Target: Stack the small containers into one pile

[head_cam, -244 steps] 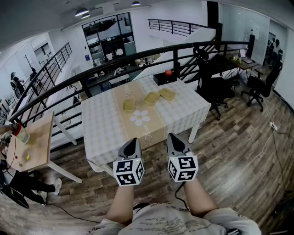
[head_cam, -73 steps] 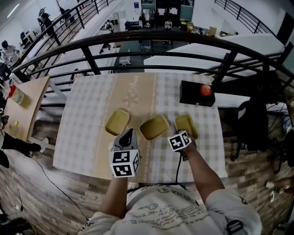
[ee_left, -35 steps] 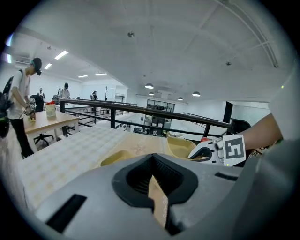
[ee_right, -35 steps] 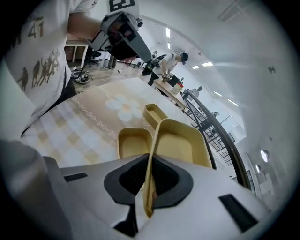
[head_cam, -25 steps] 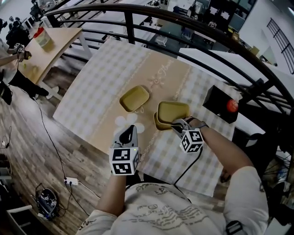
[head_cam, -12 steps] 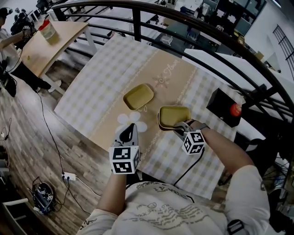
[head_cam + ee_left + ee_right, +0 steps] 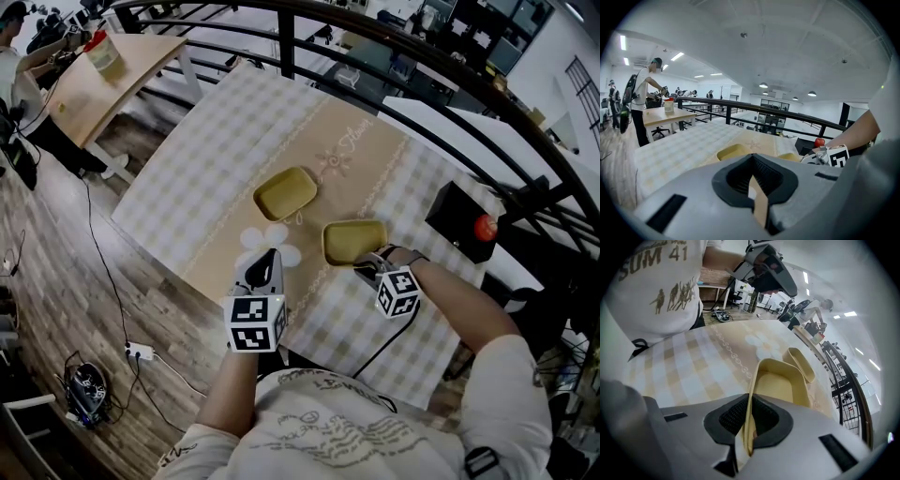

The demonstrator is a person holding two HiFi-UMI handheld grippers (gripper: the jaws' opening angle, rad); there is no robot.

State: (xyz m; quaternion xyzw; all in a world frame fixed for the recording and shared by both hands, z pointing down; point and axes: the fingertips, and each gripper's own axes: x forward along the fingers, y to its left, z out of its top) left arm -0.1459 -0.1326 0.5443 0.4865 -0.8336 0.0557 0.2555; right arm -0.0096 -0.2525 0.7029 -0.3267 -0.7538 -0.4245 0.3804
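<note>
A yellow container (image 7: 354, 242) lies on the tan runner, nested on a second one whose rim barely shows beneath it. My right gripper (image 7: 367, 266) is shut on its near rim; in the right gripper view the thin yellow wall (image 7: 751, 394) runs between the jaws of my right gripper (image 7: 748, 430). Another yellow container (image 7: 284, 193) (image 7: 801, 363) lies alone, farther left on the runner. My left gripper (image 7: 268, 257) hovers near the table's front edge, shut and empty. In the left gripper view, both containers (image 7: 733, 151) (image 7: 790, 157) lie beyond my left gripper (image 7: 752, 178).
A black box (image 7: 459, 217) with a red apple (image 7: 484, 227) stands at the table's right end. A black railing (image 7: 394, 56) runs behind the checked table (image 7: 187, 178). A wooden side table (image 7: 103, 75) stands far left, a person beside it.
The right gripper has sunk with its container, which has dropped from a skewed perch into the one beneath. The left gripper has hardly moved.
</note>
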